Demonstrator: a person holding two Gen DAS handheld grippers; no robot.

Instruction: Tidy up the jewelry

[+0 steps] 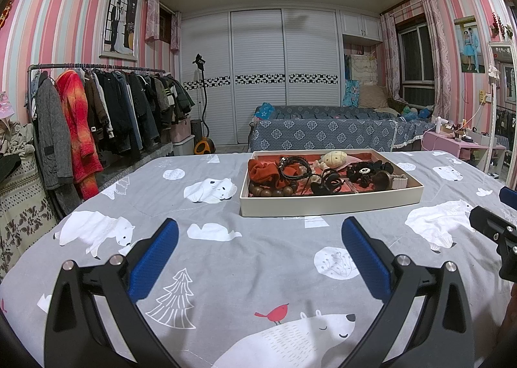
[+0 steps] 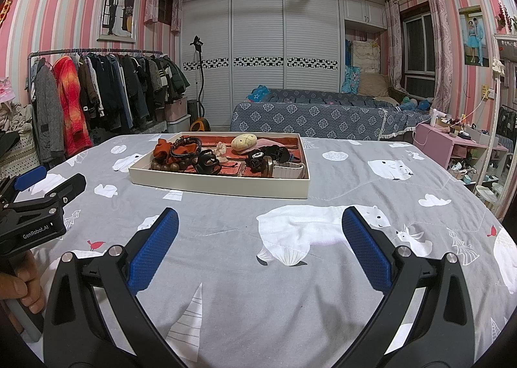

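A shallow white tray (image 1: pixel 329 205) (image 2: pixel 206 185) with a red lining sits on the bed ahead of both grippers. It holds an orange scrunchie (image 1: pixel 263 171) (image 2: pixel 162 149), black bracelets (image 1: pixel 292 167) (image 2: pixel 185 145), brown wooden beads (image 1: pixel 271 192) (image 2: pixel 168 167), black hair clips (image 1: pixel 326 185) (image 2: pixel 206 162), a cream plush shell (image 1: pixel 334 158) (image 2: pixel 244 142) and a watch on a white strap (image 1: pixel 392 180) (image 2: pixel 286 171). My left gripper (image 1: pixel 260 235) is open and empty, short of the tray. My right gripper (image 2: pixel 260 226) is open and empty too, nearer the tray's right end.
The grey bedspread (image 1: pixel 226 258) (image 2: pixel 323 174) with polar bears covers the surface. A clothes rack (image 1: pixel 97 103) stands at the left, a blue-covered bed (image 1: pixel 323 132) behind, a pink side table (image 2: pixel 452 141) at the right. A hand (image 2: pixel 22 287) holds the left gripper's handle.
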